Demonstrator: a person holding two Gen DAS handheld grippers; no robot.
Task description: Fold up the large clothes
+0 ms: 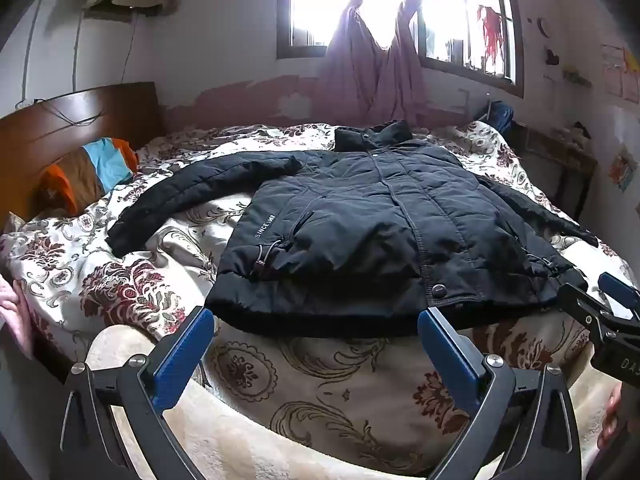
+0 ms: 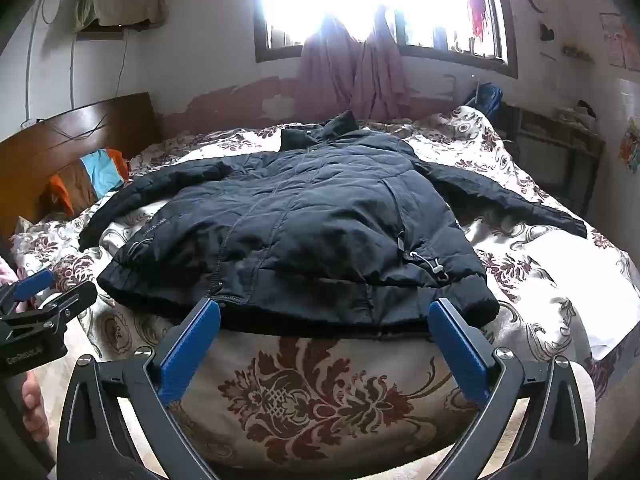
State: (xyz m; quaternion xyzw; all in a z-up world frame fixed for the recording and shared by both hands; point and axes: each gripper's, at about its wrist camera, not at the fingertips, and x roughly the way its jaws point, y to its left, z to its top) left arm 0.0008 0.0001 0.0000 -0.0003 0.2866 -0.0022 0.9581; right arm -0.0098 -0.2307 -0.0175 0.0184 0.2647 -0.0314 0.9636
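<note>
Nearest in the left wrist view, the left gripper (image 1: 316, 322) has its blue fingers (image 1: 182, 354) spread wide with nothing between them, the tips just short of the hem of the jacket (image 1: 360, 220). In the right wrist view the right gripper (image 2: 326, 314) stands the same way, jaws wide and holding nothing, its tips at the hem edge; whether they touch the cloth cannot be told. Each gripper also shows at the edge of the other's view, low and to the side. Under both lies the floral bedspread (image 1: 328, 376), cream with dark red and brown scrollwork, rumpled over the bed. The jacket is a dark navy quilted coat laid front-up across the middle of the bed, hem toward the cameras and collar away. Its front is closed, with a snap button (image 1: 440, 290) at the bottom of the placket, drawcords with toggles at both sides of the hem, and small white lettering near the left pocket. Both sleeves are spread outward, the left one curving toward a striped pillow (image 1: 90, 170) in orange, brown and light blue by the wooden headboard (image 1: 60, 120). Beyond the collar, pink curtains (image 1: 372, 68) hang knotted before a bright window (image 1: 320, 4).
</note>
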